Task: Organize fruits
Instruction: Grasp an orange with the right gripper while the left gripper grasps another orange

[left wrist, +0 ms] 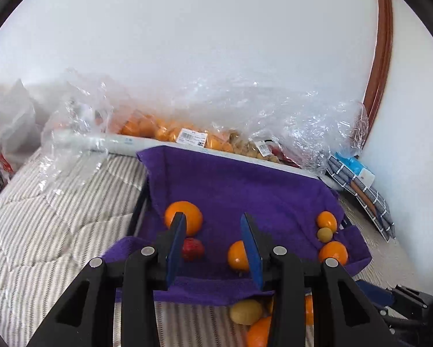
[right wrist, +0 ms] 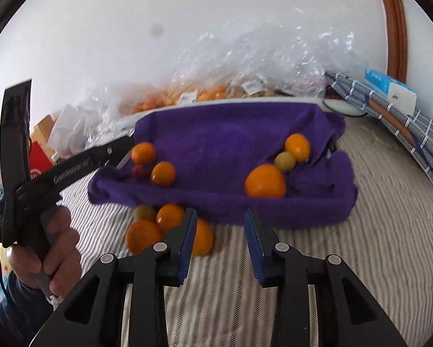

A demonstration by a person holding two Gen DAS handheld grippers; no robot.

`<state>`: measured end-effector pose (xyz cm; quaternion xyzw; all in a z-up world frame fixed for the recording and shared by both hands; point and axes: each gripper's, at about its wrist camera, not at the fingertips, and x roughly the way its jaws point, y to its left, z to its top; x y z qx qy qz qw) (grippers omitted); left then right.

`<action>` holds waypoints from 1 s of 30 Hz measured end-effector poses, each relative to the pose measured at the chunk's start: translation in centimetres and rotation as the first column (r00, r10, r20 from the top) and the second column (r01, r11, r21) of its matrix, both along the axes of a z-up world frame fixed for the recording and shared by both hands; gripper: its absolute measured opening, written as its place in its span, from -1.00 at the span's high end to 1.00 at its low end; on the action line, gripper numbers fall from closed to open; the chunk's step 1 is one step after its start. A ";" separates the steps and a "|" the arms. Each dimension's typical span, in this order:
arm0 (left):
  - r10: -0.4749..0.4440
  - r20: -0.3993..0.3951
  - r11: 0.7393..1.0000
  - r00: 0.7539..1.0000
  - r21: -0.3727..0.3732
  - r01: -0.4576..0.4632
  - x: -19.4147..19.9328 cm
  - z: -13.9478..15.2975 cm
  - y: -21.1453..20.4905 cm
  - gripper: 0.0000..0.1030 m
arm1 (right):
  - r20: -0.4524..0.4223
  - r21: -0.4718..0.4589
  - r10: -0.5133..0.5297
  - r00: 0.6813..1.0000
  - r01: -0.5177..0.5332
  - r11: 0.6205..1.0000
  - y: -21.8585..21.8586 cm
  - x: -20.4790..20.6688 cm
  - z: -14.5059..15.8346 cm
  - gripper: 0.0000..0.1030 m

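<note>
Hovering with fingers wide and empty, the right gripper [right wrist: 219, 228] should descend squarely around one loose orange [right wrist: 202, 237] beside the purple towel tray [right wrist: 303, 211], closing gently.

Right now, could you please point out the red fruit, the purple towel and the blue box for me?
red fruit [left wrist: 192, 249]: left wrist view, centre of its visible side.
purple towel [right wrist: 216, 138]: right wrist view, bare middle of the cloth.
blue box [right wrist: 385, 82]: right wrist view, its top face.
</note>
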<state>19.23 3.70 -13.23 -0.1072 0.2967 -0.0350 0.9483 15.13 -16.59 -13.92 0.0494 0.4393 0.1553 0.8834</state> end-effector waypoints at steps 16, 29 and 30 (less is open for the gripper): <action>0.003 -0.029 1.000 1.000 0.022 -0.003 -5.9 -0.8 3.7 0.21 | -0.098 -0.042 0.007 0.995 -0.012 0.999 2.9 0.5 -3.5 0.36; -0.258 -0.126 0.963 0.958 -0.112 0.245 -5.3 -2.1 0.8 0.21 | -0.047 -0.085 -0.075 0.996 0.071 0.994 -1.5 -2.2 -2.4 0.40; -0.282 -0.132 0.956 0.950 -0.125 0.266 -5.3 -2.2 0.3 0.21 | -0.042 -0.092 -0.086 0.995 0.081 0.992 -2.1 -2.5 -2.4 0.40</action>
